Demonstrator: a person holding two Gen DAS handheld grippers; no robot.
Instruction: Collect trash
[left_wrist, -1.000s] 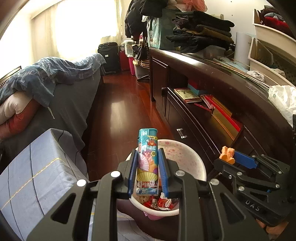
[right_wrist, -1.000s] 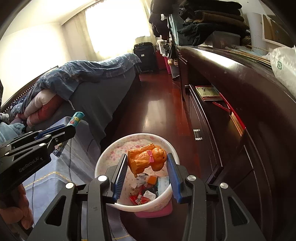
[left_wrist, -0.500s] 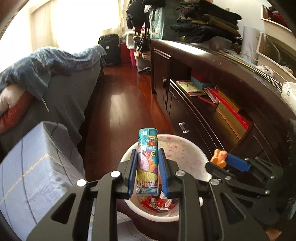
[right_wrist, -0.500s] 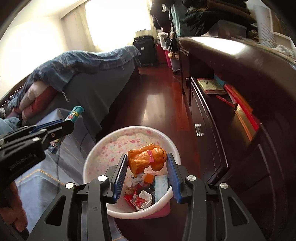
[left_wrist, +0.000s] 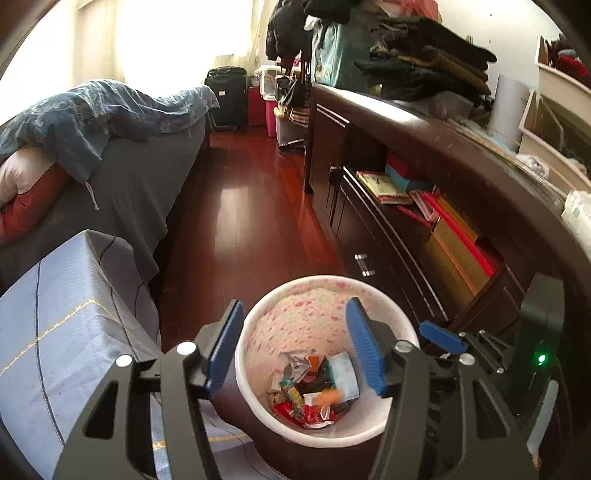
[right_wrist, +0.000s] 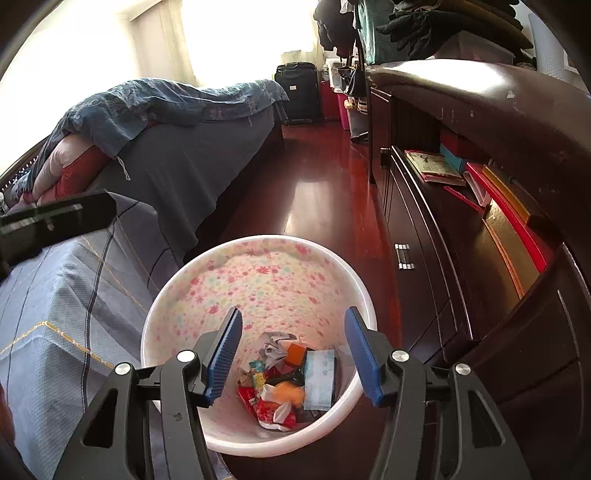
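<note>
Grippers, left (left_wrist: 293, 347) and right (right_wrist: 293, 354), hang spread and empty above the bin (right_wrist: 255, 243); trash (right_wrist: 288, 384) lies inside, drop apparently done.

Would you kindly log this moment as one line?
left tongs: open | right tongs: open | both over bin | orange toy in bin

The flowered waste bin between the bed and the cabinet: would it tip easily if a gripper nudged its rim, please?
Probably yes. The waste bin looks like thin plastic, taller than wide, so likely light. Only a shallow layer of wrappers weighs down its bottom, so a rim push may slide or tilt it.
</note>
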